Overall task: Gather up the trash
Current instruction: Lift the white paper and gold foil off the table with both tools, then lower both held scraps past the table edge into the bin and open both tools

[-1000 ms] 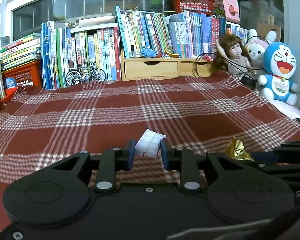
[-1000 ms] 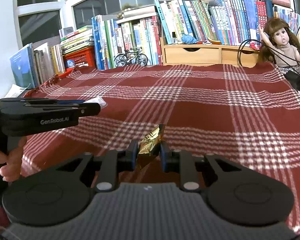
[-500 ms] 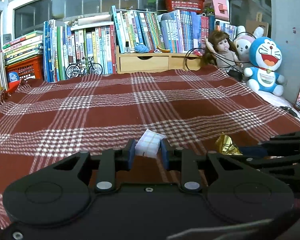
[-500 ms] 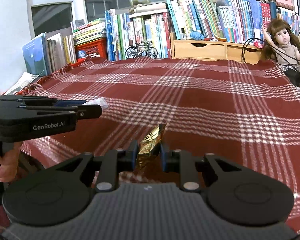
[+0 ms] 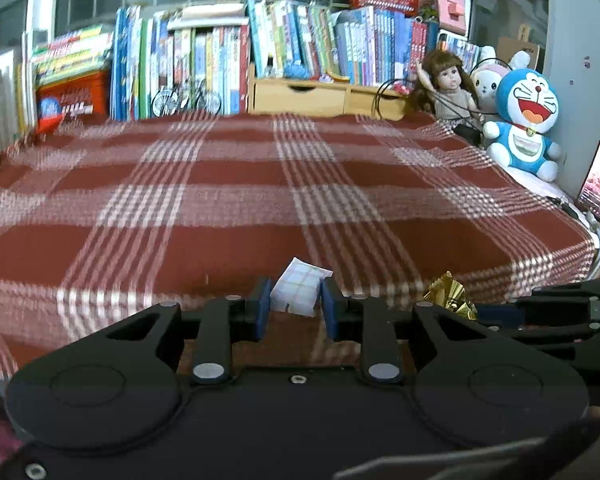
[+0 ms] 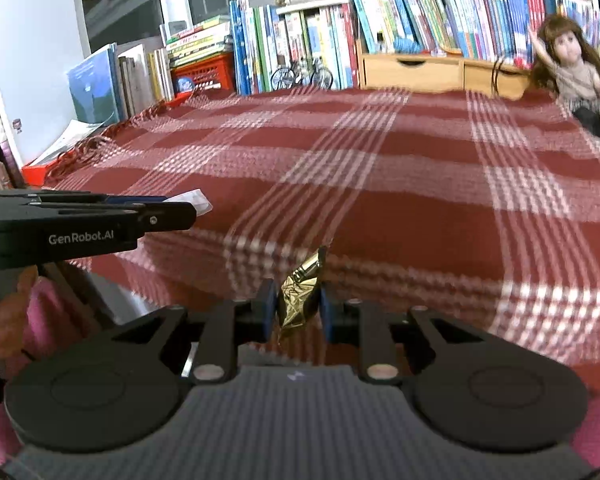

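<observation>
While each claw (image 5: 293, 309) (image 6: 298, 311) pinches, two scraps (image 5: 298, 292) (image 6: 300, 300) show.

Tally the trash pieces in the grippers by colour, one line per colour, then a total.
White: 1, the white paper scrap pinched in the left gripper
Gold: 1, the gold foil wrapper pinched in the right gripper
Total: 2

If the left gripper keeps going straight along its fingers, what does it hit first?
Probably nothing near: the left gripper, shut on the white paper scrap, points over the bare plaid blanket. The wooden drawer box at the far end comes first, though depth is unclear.
</observation>
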The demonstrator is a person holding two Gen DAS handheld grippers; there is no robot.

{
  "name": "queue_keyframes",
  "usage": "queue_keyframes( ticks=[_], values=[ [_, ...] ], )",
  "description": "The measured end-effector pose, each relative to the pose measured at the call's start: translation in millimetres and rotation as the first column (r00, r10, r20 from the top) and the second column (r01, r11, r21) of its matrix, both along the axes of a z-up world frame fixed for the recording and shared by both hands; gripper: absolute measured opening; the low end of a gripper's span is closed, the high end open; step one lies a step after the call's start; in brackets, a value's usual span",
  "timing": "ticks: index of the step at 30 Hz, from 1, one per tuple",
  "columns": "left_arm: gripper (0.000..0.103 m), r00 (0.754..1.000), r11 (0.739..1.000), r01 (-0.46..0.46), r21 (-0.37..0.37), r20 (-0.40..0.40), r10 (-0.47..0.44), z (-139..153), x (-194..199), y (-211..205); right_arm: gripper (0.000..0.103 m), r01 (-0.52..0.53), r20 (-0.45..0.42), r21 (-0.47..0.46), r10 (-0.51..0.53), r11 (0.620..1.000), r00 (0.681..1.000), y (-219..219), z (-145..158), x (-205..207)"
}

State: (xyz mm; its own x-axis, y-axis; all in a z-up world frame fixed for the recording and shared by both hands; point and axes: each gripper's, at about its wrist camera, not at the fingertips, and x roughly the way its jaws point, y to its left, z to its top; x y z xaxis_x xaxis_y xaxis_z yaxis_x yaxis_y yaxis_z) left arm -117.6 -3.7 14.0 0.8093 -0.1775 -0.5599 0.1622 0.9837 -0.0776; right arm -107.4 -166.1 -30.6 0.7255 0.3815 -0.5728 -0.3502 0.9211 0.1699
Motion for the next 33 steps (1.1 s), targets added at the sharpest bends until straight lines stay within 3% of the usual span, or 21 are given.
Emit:
queue_keyframes(
  ticks=[11,18,23,33],
  values=[
    [0.025,0.988,1.0,-0.022,0.001,-0.153,0.022,-40,-35,-5,0.028,-0.039,-0.122,0.002,0.039,0.999,0.992,10,-30,-23],
    [0.026,0.94,0.995,-0.097,0.026,-0.327,0.1,-91,-35,-10,0.028,-0.067,-0.187,-0.049,0.057,0.997,0.981,18,-64,-28],
    [0.026,0.895,0.988,-0.149,0.05,-0.419,0.156,-123,-27,-5,0.028,-0.085,-0.274,-0.035,0.073,0.996,0.959,20,-89,-22],
    [0.026,0.88,0.985,-0.142,0.096,-0.444,0.17,-142,-23,-8,0.029,-0.096,-0.316,-0.047,0.076,0.994,0.946,28,-105,-17]
  ],
)
